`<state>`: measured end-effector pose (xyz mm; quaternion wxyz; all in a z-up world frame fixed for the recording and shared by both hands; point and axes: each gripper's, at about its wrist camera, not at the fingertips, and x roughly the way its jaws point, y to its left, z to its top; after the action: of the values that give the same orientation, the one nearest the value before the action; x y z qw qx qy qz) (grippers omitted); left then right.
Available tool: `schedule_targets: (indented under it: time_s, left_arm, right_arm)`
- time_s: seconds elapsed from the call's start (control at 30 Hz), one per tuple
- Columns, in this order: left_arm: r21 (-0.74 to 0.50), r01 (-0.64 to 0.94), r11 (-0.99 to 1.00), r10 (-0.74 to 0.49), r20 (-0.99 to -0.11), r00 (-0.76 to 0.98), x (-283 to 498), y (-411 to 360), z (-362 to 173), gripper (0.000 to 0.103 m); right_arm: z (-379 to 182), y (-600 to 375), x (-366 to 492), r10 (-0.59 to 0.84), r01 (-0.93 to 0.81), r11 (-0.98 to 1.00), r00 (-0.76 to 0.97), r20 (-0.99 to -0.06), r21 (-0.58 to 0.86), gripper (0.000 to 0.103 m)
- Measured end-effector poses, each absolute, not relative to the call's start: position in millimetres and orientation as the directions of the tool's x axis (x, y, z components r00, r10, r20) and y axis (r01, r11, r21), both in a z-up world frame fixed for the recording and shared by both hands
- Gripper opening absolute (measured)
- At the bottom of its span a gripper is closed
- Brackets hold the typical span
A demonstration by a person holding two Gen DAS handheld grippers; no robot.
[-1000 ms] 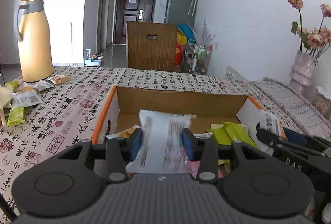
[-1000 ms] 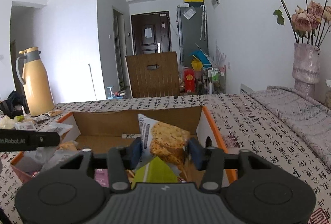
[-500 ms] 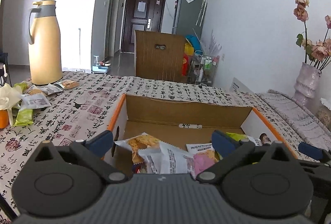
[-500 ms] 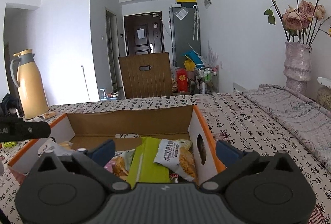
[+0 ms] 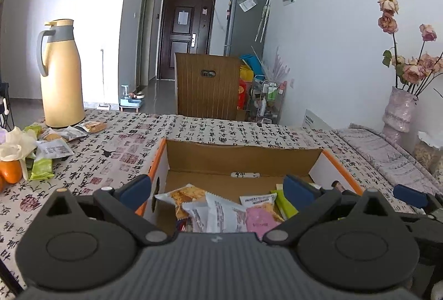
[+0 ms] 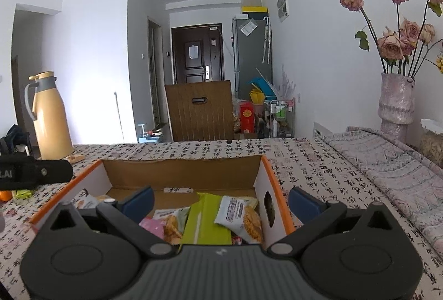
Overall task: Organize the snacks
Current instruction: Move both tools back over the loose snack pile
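An open cardboard box (image 5: pixel 243 156) with orange edges sits on the patterned tablecloth and holds several snack packets (image 5: pixel 224 214). My left gripper (image 5: pixel 218 189) is open and empty above the box's near side. My right gripper (image 6: pixel 221 201) is open and empty above the same box (image 6: pixel 180 169), over a green packet (image 6: pixel 206 219) and a white cracker packet (image 6: pixel 241 217). More loose snack packets (image 5: pixel 55 147) lie on the table at the left. Part of the right gripper (image 5: pixel 409 194) shows at the right of the left wrist view.
A yellow thermos jug (image 5: pixel 61 75) stands at the far left beside the loose packets. An orange (image 5: pixel 11 175) and white tissue (image 5: pixel 16 143) lie at the left edge. A vase of dried roses (image 6: pixel 396 97) stands at the right. A wooden chair back (image 5: pixel 207 86) is behind the table.
Both grippers opened and let their packets drop into the box. Both have since drawn back and risen a little.
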<state>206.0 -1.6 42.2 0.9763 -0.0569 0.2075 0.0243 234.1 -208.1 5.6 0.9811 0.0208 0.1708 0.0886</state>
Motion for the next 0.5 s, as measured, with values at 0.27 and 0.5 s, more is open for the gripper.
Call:
schedule_targets:
  time_s: [0.27, 0.5]
  left_arm:
    - [-0.098, -0.076, 0.992, 0.026, -0.440, 0.897, 178.0, 3.7, 38.1, 0.103]
    - [-0.096, -0.085, 0.992, 0.030, -0.470, 0.882, 156.3, 10.6, 30.8, 0.103]
  right_arm:
    - [2.4, -207.5, 201.1, 0.188, -0.178, 0.982, 0.914, -0.360, 0.061, 0.103]
    - [-5.3, -209.8, 174.1, 0.201, -0.191, 0.979, 0.898, -0.391, 0.066, 0.103]
